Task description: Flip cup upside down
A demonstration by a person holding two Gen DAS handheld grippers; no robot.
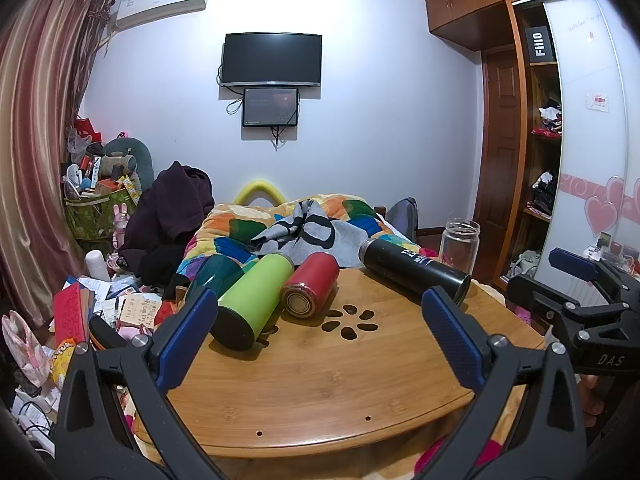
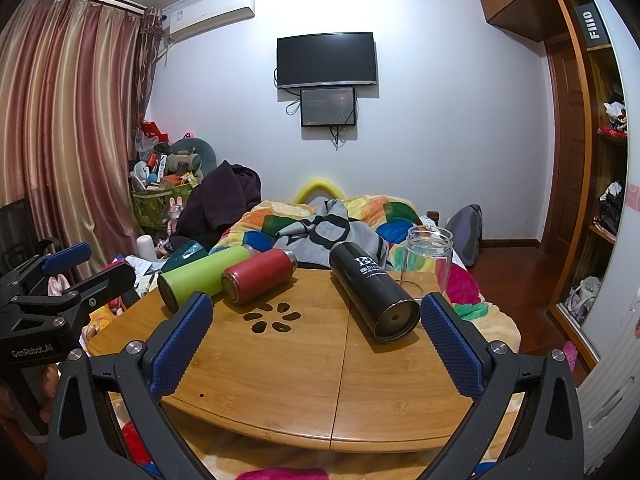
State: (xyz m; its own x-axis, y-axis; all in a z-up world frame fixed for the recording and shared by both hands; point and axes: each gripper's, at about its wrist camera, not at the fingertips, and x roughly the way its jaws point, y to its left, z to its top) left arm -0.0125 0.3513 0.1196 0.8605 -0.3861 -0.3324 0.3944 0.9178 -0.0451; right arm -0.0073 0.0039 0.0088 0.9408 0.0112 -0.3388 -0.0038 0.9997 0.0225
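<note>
A clear glass cup (image 1: 459, 246) (image 2: 428, 262) stands upright, mouth up, at the far right edge of the round wooden table (image 1: 320, 384) (image 2: 320, 392). A black flask (image 1: 416, 270) (image 2: 372, 292), a red flask (image 1: 310, 284) (image 2: 258, 274), a green flask (image 1: 254, 300) (image 2: 200, 276) and a dark teal cup (image 1: 210, 274) (image 2: 184, 254) lie on their sides. My left gripper (image 1: 320, 340) is open and empty over the near table. My right gripper (image 2: 316, 340) is open and empty, near the black flask's base; it also shows in the left wrist view (image 1: 576, 280).
A bed with a colourful quilt (image 1: 280, 224) lies behind the table. Clutter (image 1: 100, 304) covers the floor at left. A wardrobe (image 1: 536, 140) stands at right. The table has cut-out holes (image 1: 352, 322) in its middle.
</note>
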